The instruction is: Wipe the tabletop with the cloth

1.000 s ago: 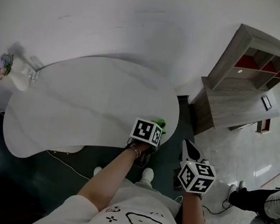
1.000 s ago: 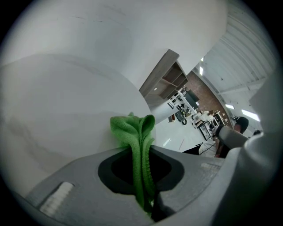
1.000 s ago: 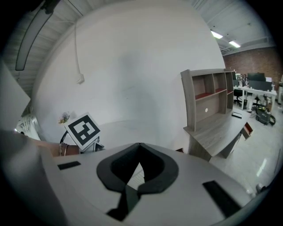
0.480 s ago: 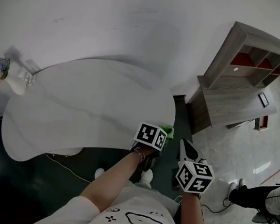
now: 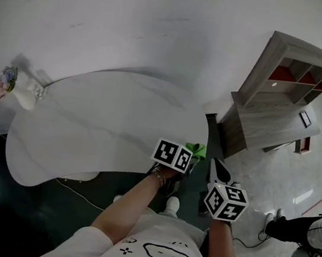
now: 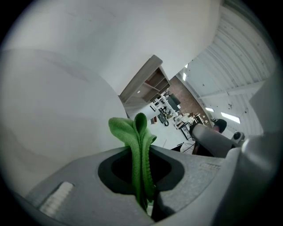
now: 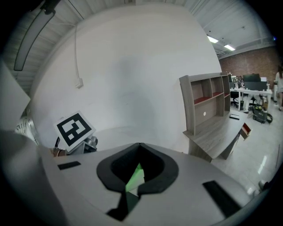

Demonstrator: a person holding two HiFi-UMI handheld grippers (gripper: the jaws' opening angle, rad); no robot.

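Note:
The white oval tabletop [image 5: 102, 122] fills the middle of the head view. A green cloth [image 5: 195, 150] sits at its near right edge, pinched in my left gripper [image 5: 186, 154]. In the left gripper view the folded cloth [image 6: 132, 132] stands up between the jaws of the left gripper [image 6: 141, 149], which is shut on it, with the table surface [image 6: 53, 110] beyond. My right gripper [image 5: 219, 171] hangs off the table, just right of the cloth, over the dark floor. Its jaws meet in the right gripper view [image 7: 139, 145], with a bit of green cloth [image 7: 135, 178] showing behind them.
A small vase of flowers [image 5: 22, 93] stands at the table's far left end. A grey wooden shelf unit [image 5: 280, 95] stands against the wall to the right, shelf unit [image 7: 208, 114] also in the right gripper view. Another person [image 5: 307, 233] sits low at the right edge.
My left gripper has slid the cloth a little to the right and nearer, up to the table's right edge. The right gripper has hardly moved.

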